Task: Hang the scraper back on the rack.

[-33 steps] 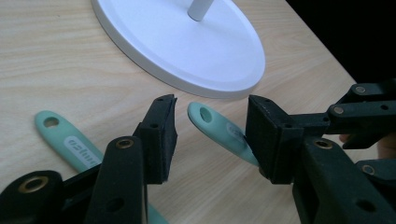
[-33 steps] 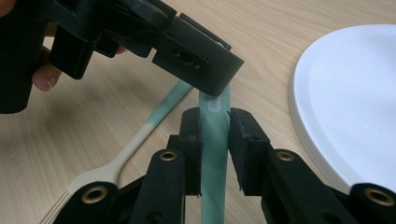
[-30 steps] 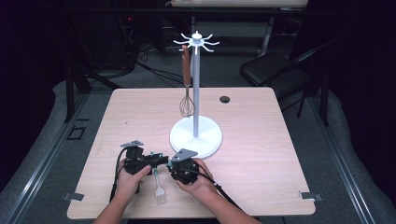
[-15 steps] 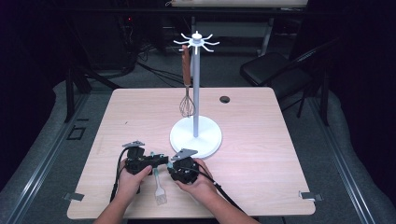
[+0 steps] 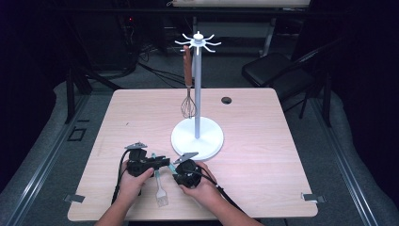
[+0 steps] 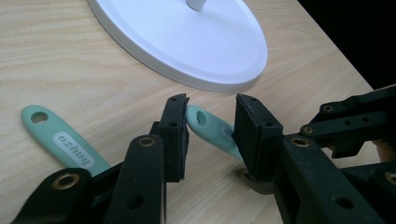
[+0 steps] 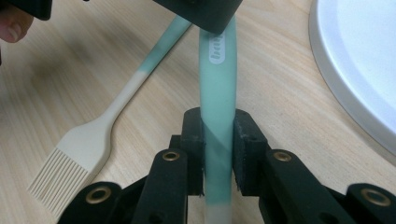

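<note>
Brush (image 5: pixel 161 194) lies by the table's (image 5: pixel 273 155) near edge, handle toward the stand (image 5: pixel 197 139). Left tool (image 6: pixel 212 112), just closing, straddles its tip unpinched; right tool (image 7: pixel 218 128), just closing too, clamps the green handle (image 7: pixel 217 88).

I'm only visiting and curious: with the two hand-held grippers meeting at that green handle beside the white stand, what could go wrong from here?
1. The right hand-held gripper, its jaws just closed, pinches the smooth mint-green plastic handle; it might twist or slip.
2. The left hand-held gripper, also just closing, has only the handle's tip between its jaws, so it could miss.
3. The mint-and-beige silicone brush lies close by and could get knocked.
</note>
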{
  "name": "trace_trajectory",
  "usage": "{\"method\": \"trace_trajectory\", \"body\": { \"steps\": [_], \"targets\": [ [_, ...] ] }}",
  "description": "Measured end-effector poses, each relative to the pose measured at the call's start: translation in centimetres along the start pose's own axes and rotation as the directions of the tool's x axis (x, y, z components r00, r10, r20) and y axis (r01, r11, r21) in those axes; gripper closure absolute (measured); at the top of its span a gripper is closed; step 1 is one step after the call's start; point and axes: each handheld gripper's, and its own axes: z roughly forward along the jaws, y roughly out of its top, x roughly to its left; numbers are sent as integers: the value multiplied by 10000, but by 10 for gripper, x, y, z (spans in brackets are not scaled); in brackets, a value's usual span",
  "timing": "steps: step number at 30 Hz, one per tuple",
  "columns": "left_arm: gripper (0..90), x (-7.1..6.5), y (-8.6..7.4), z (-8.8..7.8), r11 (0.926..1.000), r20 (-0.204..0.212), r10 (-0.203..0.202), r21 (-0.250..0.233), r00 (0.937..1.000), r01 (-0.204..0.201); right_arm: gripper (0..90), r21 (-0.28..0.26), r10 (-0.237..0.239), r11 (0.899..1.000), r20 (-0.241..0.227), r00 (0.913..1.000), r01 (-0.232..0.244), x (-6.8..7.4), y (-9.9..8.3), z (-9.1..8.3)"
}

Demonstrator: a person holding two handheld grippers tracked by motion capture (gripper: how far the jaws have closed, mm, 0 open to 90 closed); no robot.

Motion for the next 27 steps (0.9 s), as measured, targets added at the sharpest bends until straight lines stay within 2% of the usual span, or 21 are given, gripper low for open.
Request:
{"method": "trace_trajectory", "body": {
  "steps": [3, 4, 6, 9, 14, 21, 27],
  "targets": [
    [644, -1, 0, -2, 9998, 114, -24, -180, 9999, 26, 774, 86, -90, 9999, -43, 10000, 91, -1, 0, -4],
    [631, -2, 0, -2, 9998, 219, -78, -201, 9997, 82, 775, -242, -37, 9997, 7, 10000, 37, 0, -1, -3],
    [591, -3, 0, -3, 9994, 300, -129, -320, 9995, 139, 776, -408, -48, 9992, 68, 10000, 51, 1, -1, -7],
    [571, -2, -3, -3, 9956, 793, -657, -616, 9947, 706, 775, -790, -47, 9969, 124, 9999, 57, 1, -1, -10],
    [558, -4, -6, 0, 9936, 1134, -902, -570, 9894, 971, 775, -1003, -52, 9949, 201, 9998, 72, 1, -1, -13],
    [574, -11, -8, 6, 9963, 1222, -733, -366, 9898, 783, 774, -1277, 46, 9918, 152, 9999, -26, 2, 1, -12],
    [646, -15, -7, 6, 9962, 1162, -627, -534, 9913, 692, 771, -1339, 61, 9910, 205, 9998, -33, 2, 0, -12]
  ]
}}
